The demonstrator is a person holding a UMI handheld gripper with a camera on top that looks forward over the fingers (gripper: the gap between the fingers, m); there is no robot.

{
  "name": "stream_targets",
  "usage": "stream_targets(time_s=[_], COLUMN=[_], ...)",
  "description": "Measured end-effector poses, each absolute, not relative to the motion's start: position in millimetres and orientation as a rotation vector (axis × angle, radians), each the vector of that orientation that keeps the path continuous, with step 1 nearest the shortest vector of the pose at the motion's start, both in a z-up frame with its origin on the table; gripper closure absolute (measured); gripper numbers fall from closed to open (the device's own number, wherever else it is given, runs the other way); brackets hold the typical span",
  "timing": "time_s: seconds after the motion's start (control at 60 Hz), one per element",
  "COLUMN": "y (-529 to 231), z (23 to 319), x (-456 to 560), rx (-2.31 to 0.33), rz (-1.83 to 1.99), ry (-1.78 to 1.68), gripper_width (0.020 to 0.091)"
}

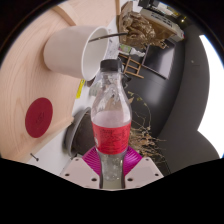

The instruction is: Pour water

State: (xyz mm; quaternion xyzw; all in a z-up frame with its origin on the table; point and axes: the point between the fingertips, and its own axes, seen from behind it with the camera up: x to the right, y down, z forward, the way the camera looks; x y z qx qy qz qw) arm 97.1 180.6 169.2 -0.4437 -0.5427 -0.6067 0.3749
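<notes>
Between our gripper's (pixel 111 170) two fingers we hold a clear plastic bottle (pixel 108 115), clamped at its lower body: the magenta pads (pixel 93 158) press against it on either side, and the fingers are closed on it as far as it allows. We see it upright along the line of the fingers, tilted slightly. It has a white cap (pixel 108 67) at the far end, a red label (pixel 109 138) around its lower half, and the upper part looks see-through; how much water is inside we cannot tell.

Just beyond the cap, to the far left, a white cup (pixel 70 50) lies with its open mouth facing right, close to the bottle's neck but apart from it. It rests against a pale wooden board (pixel 25 85) that fills the left side, and a red disc (pixel 38 116) sits on that board, nearer to us. To the right of the bottle lies a dark, rounded surface (pixel 168 95). Farther off, above it, we see a tangle of brown, twig-like material (pixel 148 30).
</notes>
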Motion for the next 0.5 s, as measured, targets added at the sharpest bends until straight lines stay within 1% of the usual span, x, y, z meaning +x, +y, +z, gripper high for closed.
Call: stream_targets(time_s=[0.133, 0.217, 0.333, 0.467, 0.5], y=[187.9, 189.6, 187.0, 174.9, 175.9], z=[167.0, 169.1, 176.6, 187.1, 185.9], x=[86.3, 83.3, 88.7, 90.3, 90.9], rx=[-1.115, -1.164, -1.361, -1.616, -1.668], rz=[-1.52, -1.462, -1.282, -0.967, -0.865], ry=[-1.408, -1.368, -1.184, -0.837, -0.763], gripper_width=[0.0868, 0.0867, 0.0867, 0.0866, 0.0865])
